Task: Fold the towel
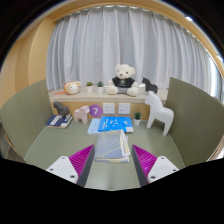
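A white towel [110,146] with thin stripes lies folded on the grey-green table [50,148], just ahead of and between my fingers. My gripper [113,160] is open, its two magenta pads [82,159] spread wide to either side of the towel's near edge. Neither finger touches the towel.
Beyond the towel lie a blue booklet [109,124] and a purple mug [94,111]. A white toy horse [160,113] stands at the right, a teddy bear [124,79] and small plants sit on the back shelf before white curtains. Papers [58,121] lie at the left.
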`<state>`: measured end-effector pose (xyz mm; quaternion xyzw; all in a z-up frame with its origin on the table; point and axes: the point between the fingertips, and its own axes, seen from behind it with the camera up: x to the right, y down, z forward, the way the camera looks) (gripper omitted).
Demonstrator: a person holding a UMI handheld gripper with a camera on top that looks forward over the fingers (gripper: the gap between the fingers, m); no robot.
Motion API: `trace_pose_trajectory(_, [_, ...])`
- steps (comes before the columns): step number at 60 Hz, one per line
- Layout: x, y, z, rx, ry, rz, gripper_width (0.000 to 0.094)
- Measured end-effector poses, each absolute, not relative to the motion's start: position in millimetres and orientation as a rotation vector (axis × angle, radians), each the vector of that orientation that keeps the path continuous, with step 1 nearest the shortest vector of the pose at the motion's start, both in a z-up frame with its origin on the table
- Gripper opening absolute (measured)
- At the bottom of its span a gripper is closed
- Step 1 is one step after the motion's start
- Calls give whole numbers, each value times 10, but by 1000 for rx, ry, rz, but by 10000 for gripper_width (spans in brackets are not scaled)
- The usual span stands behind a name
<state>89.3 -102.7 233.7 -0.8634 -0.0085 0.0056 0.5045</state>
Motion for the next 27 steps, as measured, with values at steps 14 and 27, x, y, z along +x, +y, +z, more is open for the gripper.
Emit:
trace_pose_trajectory(14, [753,-1755,2301,-2107,-23,-11,740])
trace_pose_trajectory(27, [587,-2093,2312,-2107,-50,-3,741])
